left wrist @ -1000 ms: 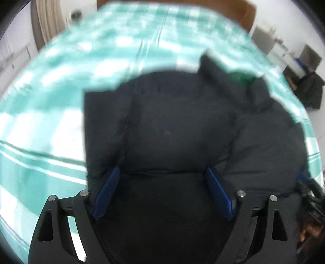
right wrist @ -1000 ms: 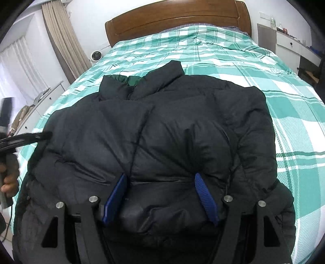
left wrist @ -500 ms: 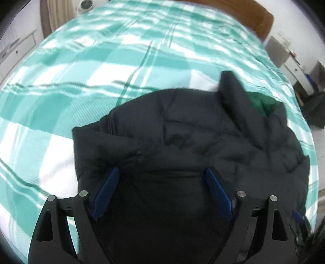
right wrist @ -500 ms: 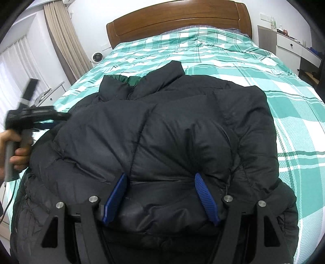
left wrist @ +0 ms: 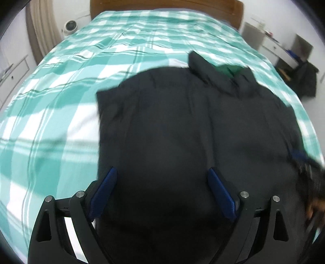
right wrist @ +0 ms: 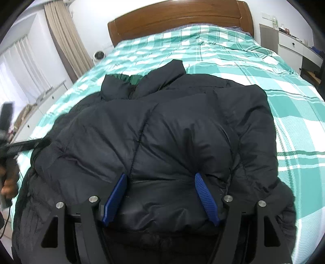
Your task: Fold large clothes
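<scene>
A large black puffer jacket (right wrist: 162, 132) with a green inner collar lies on the green checked bed; it also shows in the left wrist view (left wrist: 182, 126). My left gripper (left wrist: 162, 176) is open, its blue pads spread over the jacket's left part, which lies folded inward. My right gripper (right wrist: 160, 182) is open over the jacket's lower middle, pads either side of a puffy fold. The left gripper's body (right wrist: 22, 146) shows at the left edge of the right wrist view. The right gripper (left wrist: 304, 166) is a blur at the right of the left wrist view.
The bed (right wrist: 223, 46) has a wooden headboard (right wrist: 182, 18). Curtains (right wrist: 67, 40) and a small fan (right wrist: 99, 55) stand on the left. A white desk (right wrist: 294, 44) stands on the right, and a dark garment (left wrist: 308, 81) hangs by it.
My left gripper has swung around over the jacket's left side and the view has levelled toward the headboard. The right gripper has stayed almost still over the jacket.
</scene>
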